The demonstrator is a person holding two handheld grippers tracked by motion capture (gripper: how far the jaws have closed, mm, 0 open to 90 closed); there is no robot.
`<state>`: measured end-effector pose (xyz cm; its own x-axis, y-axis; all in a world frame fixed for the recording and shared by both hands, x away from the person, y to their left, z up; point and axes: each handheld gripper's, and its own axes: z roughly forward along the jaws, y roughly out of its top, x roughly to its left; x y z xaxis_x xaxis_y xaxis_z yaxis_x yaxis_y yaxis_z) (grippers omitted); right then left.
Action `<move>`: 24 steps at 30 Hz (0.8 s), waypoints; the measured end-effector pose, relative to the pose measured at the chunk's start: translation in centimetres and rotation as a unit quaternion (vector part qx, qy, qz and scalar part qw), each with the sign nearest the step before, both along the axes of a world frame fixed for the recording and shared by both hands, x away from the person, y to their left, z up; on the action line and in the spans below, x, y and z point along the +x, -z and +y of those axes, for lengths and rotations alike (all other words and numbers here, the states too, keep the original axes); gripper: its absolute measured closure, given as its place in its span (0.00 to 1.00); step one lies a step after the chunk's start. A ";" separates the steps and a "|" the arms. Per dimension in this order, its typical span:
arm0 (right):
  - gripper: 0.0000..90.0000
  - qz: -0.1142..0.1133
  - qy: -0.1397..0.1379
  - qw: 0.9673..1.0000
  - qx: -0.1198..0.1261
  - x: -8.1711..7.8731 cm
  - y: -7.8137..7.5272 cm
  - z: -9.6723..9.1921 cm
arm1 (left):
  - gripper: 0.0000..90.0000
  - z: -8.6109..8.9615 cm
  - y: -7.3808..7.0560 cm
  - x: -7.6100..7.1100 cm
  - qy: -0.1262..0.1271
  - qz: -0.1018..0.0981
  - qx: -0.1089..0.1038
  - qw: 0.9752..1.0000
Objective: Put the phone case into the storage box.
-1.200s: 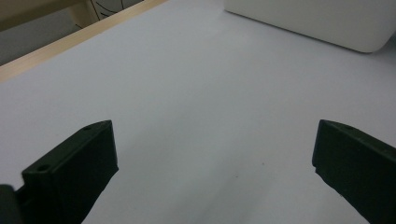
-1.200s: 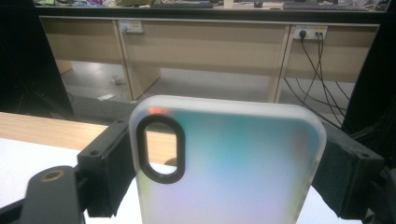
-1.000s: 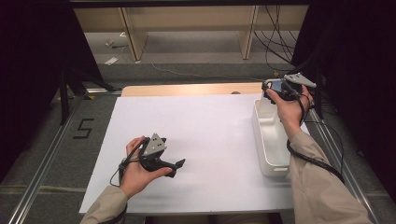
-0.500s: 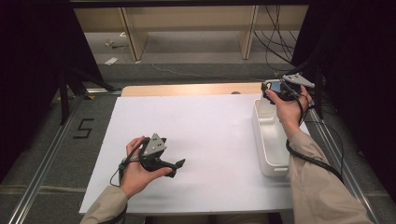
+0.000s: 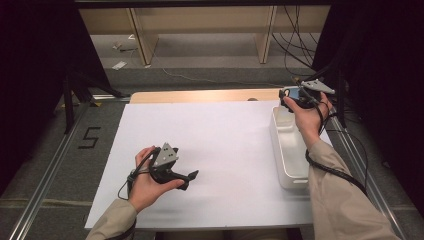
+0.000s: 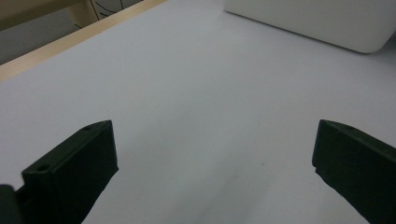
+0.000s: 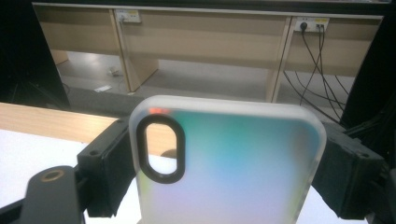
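Nothing has shifted: your right gripper still clamps the phone case above the white bin, so placing remains, while your left gripper rests wide open.

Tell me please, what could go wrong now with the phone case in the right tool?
The right tool pinches the phone case only by its two side edges, above the white bin. The case could slip or tilt and drop. It looks flexible, so a harder squeeze might bend it and pop it out.
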<state>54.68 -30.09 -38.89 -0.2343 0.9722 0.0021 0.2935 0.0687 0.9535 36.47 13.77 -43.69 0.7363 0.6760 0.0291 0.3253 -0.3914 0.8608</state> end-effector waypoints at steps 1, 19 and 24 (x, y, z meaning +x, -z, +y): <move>0.20 0.000 0.000 1.000 0.000 0.0 0.0 0.0 | 0.00 0.0 0.0 0.0 0.000 0.000 0.000 1.000; 0.20 0.007 0.000 1.000 -0.005 0.3 0.6 0.1 | 0.00 0.0 0.0 0.0 0.000 -0.001 0.000 1.000; 0.20 0.012 0.001 1.000 -0.006 0.4 0.7 0.1 | 0.00 0.0 0.0 0.0 0.000 -0.001 0.000 1.000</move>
